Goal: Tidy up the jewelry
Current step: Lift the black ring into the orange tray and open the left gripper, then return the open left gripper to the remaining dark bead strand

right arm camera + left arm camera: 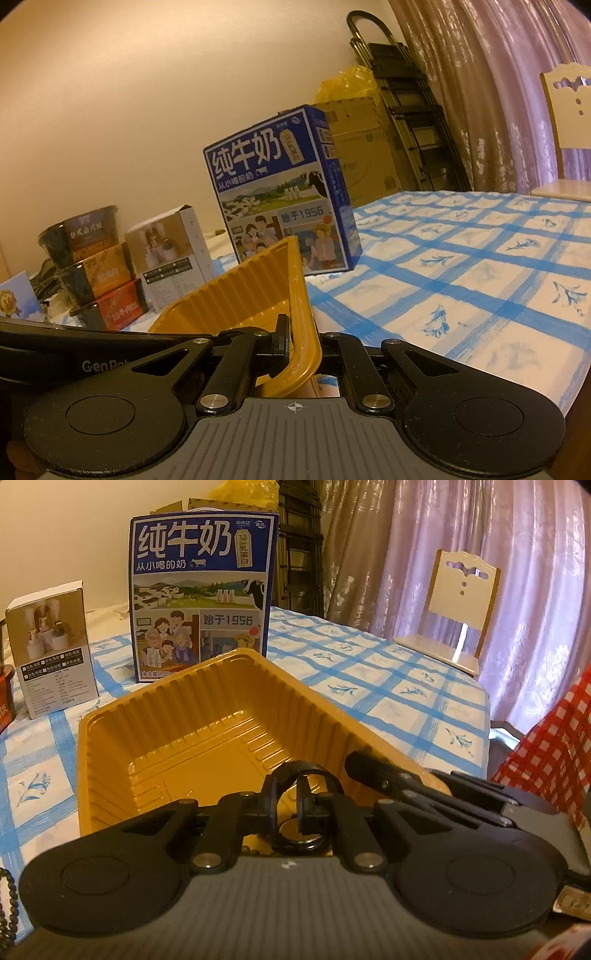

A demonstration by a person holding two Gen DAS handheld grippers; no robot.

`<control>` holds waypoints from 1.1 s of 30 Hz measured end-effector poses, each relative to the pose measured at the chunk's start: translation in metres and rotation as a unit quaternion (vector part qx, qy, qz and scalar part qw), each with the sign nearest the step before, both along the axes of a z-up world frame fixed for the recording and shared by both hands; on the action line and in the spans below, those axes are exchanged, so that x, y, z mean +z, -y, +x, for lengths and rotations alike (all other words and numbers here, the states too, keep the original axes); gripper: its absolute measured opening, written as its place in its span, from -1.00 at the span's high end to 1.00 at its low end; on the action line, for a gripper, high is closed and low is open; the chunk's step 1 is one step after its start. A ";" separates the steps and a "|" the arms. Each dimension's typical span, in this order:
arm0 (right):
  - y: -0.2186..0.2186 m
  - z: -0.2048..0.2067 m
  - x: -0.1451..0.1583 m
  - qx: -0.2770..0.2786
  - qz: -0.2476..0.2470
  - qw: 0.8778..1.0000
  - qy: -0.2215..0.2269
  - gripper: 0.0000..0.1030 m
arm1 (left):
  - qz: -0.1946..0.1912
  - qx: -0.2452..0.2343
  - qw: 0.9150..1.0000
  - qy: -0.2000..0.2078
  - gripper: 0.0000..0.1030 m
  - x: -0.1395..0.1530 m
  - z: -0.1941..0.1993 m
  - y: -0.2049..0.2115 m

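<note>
A yellow ribbed plastic tray (110, 738) sits on the checked tablecloth. My left gripper (288, 805) is shut on a black bangle (308, 770) and holds it over the tray's near end. A string of dark beads (9, 897) lies at the far left edge. My right gripper (301, 345) is shut on the tray's rim (299, 295), which stands between its jaws. In the left wrist view the right gripper (388, 775) shows at the tray's right rim.
A blue milk carton (201, 594) and a small beige box (51, 646) stand behind the tray. Stacked noodle bowls (96, 269) stand at the left. A white chair (454, 609) is past the table's far edge. Blue-checked cloth (480, 277) stretches to the right.
</note>
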State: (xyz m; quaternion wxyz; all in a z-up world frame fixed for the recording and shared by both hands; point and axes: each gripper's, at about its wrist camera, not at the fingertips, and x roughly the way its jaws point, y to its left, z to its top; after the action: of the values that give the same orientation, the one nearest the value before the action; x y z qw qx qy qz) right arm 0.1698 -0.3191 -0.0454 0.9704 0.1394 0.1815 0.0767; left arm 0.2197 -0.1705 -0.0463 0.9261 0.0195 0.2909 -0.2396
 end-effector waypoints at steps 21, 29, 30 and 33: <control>0.000 0.003 -0.001 0.000 0.002 1.000 -0.002 0.87 | 0.044 0.171 0.983 0.041 0.39 0.049 -0.044 -0.148; 0.002 0.002 -0.002 -0.001 0.001 1.000 -0.003 0.86 | 0.071 0.271 0.960 -0.008 0.37 0.028 -0.083 -0.218; 0.003 0.001 -0.002 -0.002 0.001 1.000 -0.003 0.86 | 0.073 0.280 0.957 -0.015 0.37 0.025 -0.089 -0.223; 0.003 0.001 -0.003 -0.001 0.002 1.000 -0.003 0.86 | 0.082 0.293 0.952 -0.035 0.37 0.015 -0.103 -0.232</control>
State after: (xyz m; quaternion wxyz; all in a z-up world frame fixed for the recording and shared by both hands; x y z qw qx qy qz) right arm 0.1710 -0.3223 -0.0479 0.9698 0.1416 0.1837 0.0755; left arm 0.1165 0.0613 -0.0311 0.9400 0.0005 0.3346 0.0664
